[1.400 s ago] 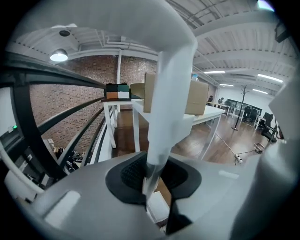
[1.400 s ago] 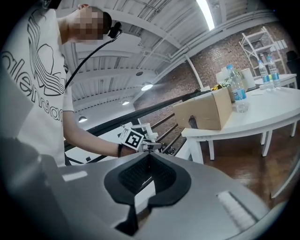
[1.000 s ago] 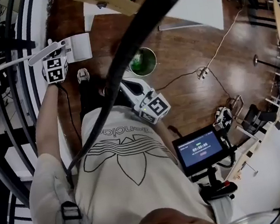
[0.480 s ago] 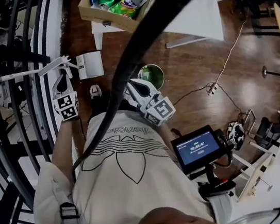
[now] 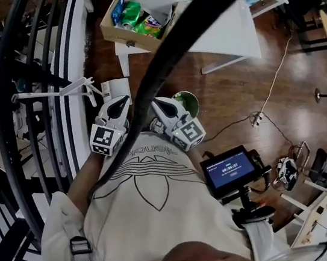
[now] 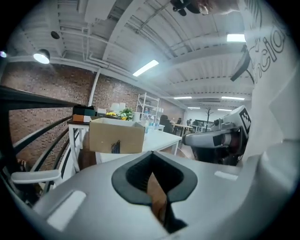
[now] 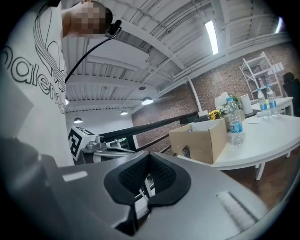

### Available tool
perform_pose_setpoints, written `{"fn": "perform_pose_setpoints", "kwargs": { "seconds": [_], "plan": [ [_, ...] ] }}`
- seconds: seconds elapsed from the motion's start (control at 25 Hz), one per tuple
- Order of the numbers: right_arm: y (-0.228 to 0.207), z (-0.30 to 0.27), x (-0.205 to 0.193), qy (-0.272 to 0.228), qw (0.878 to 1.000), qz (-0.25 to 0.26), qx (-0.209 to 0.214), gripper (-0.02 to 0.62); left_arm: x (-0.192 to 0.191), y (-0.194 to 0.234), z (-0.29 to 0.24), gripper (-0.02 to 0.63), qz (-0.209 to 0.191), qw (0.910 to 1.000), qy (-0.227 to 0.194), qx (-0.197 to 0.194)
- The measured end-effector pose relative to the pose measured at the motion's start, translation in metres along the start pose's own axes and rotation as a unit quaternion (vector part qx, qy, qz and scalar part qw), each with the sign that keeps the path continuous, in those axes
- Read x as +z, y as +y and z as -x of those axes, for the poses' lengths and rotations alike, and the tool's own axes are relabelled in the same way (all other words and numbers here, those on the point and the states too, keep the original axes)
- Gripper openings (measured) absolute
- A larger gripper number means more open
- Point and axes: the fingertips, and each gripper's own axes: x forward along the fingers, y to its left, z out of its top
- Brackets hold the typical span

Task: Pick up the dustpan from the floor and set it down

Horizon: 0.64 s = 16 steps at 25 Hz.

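Observation:
The white dustpan (image 5: 115, 89) stands on the wood floor by the black railing, its long white handle (image 5: 54, 91) reaching left to the rails. No gripper touches it. My left gripper (image 5: 124, 100) is held up in front of my chest, just short of the pan, jaws shut with nothing between them. In the left gripper view the left gripper (image 6: 161, 211) shows its dark pads met. My right gripper (image 5: 154, 102) hangs beside it, shut and empty. The right gripper (image 7: 140, 206) has its pads met too.
A green bin (image 5: 186, 100) sits on the floor right of the grippers. A cardboard box (image 5: 137, 18) of snack packets rests on a white table (image 5: 226, 20) ahead. The curved black railing (image 5: 35, 85) runs along the left. A cable (image 5: 269, 105) lies across the floor.
My left gripper has come off the dustpan's handle and risen toward my chest, next to the right gripper. The dustpan stays on the floor by the railing.

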Motion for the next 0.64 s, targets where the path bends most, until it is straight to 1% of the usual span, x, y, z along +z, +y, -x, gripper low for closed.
{"fn": "perform_pose_setpoints", "kwargs": {
  "seconds": [0.24,0.4,0.52,0.64],
  "plan": [
    [-0.002,0.004,0.006,-0.004,1.000,0.014,0.004,0.000,0.010,-0.014,-0.008,0.020,0.008,0.9998,-0.005,-0.016],
    [0.000,0.002,0.006,-0.003,1.000,0.010,0.002,0.000,0.007,-0.012,-0.009,0.020,0.018,0.9997,-0.007,-0.015],
    [0.001,0.006,0.000,-0.003,1.000,0.015,0.007,0.000,0.009,-0.015,-0.010,0.020,0.014,0.9997,-0.008,-0.017],
    [0.001,0.011,-0.009,-0.001,1.000,0.022,0.013,0.000,0.010,-0.021,-0.011,0.020,0.002,0.9997,-0.008,-0.022]
  ]
}}
